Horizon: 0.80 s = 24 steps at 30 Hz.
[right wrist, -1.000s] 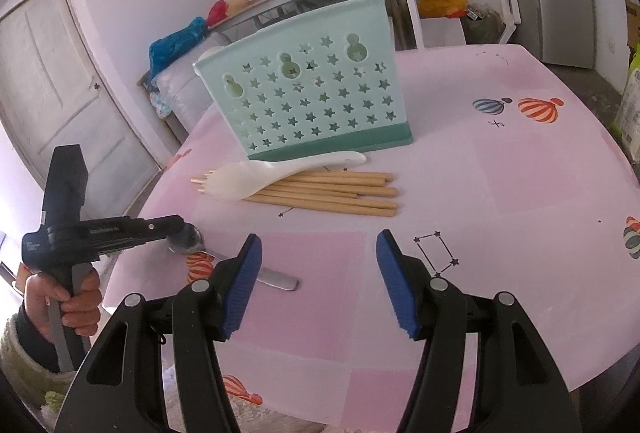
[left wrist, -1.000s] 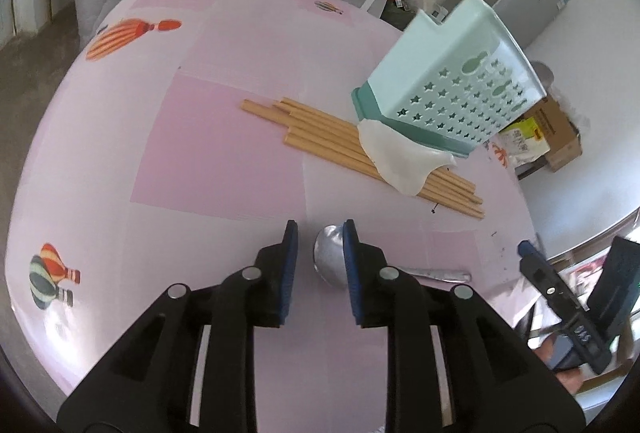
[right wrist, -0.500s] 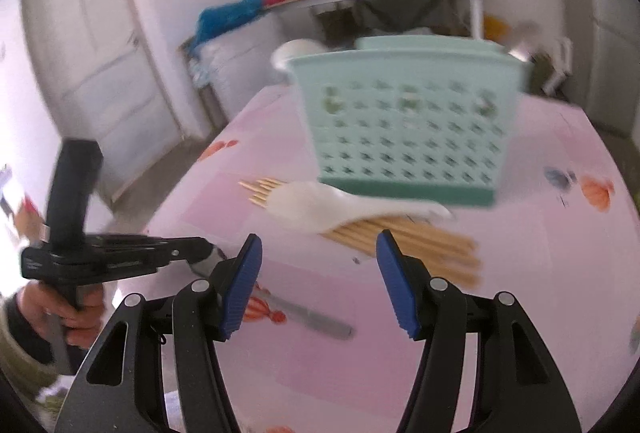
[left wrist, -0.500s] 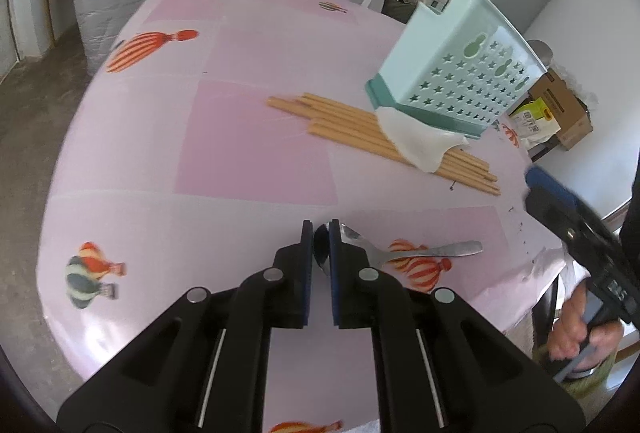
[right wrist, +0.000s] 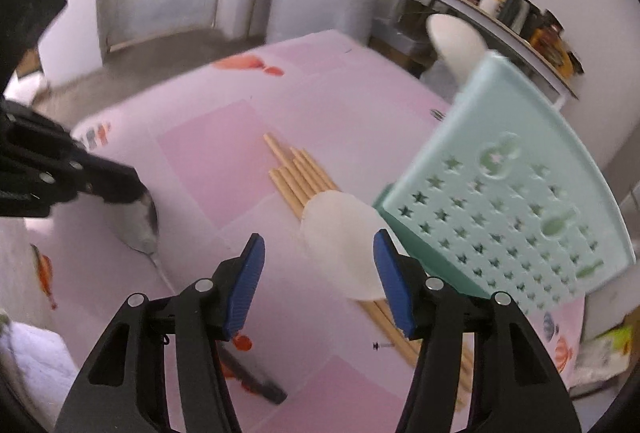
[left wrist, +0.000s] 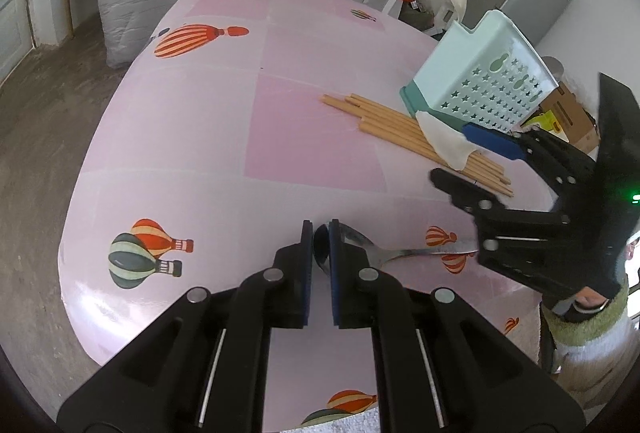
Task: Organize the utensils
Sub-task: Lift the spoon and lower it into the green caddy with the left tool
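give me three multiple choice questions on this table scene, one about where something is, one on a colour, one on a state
1. Where does the white spoon lie?
A. across the wooden chopsticks
B. inside the holder
C. on the floor

2. What colour is the star-holed utensil holder?
A. red
B. mint green
C. black

3. What is the left claw doing?
A. hanging wide open
B. holding a chopstick
C. shut on the metal spoon

Answers: 1 A, its bowl rests on the bundle; 2 B, pale green walls; 3 C, pads clamp the spoon's bowl.

The left claw (left wrist: 320,253) pinches a metal spoon's (left wrist: 384,253) bowl on the pink table (left wrist: 200,121); wooden chopsticks (left wrist: 400,129) lie beside a mint basket (left wrist: 480,81).
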Available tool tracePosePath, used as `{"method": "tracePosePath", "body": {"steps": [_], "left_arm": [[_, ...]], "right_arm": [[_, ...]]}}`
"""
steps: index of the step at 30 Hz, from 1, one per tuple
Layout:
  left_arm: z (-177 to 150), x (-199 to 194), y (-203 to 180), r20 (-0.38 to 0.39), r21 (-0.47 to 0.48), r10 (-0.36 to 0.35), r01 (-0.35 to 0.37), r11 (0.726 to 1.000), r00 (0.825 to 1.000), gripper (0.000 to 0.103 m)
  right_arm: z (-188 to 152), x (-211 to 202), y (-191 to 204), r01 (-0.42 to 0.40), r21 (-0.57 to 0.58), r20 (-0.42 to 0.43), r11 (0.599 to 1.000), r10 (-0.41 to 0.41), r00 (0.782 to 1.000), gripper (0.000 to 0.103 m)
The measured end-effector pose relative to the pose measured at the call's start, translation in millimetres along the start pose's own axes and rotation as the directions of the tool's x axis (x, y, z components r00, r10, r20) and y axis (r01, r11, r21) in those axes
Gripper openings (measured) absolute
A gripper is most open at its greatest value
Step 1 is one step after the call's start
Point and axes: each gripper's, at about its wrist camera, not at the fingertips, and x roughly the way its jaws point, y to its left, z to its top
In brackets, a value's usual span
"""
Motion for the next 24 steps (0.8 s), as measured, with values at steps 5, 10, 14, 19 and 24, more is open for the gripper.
{"method": "tracePosePath", "body": {"steps": [5,10,14,19,24], "left_arm": [[-1,1,1,0.005,0.001,0.001,-0.001,1.000,1.000,0.006],[-1,3,2,0.028,-0.006,0.005,-0.005,1.000,1.000,0.006],[1,-3,2,0.064,-0.014,0.003,-0.003,1.000,0.998,0.005],[8,-26,-7,0.171,-0.007,-0.049,0.051,0.999,0.984,0.001],[22,-56,-40,0.310,0.082,-0.060,0.036,0.996,0.949,0.001]], "right_arm": [[-2,11,-1,0.039,-0.011,-0.021,0.999,-0.039,0.999,0.012],[-6,-9,-17,0.081,0.074,0.054,0.994,-0.085,0.995,0.008],[-18,-49,-45,0.109,0.225,0.136,0.968,-0.142,0.981,0.005],[-60,-109,-99,0.080,0.511,0.225,0.856,-0.223,0.948,0.003],[-115,-146,-139,-0.006,0.721,0.272,0.693,-0.275,0.922,0.003]]}}
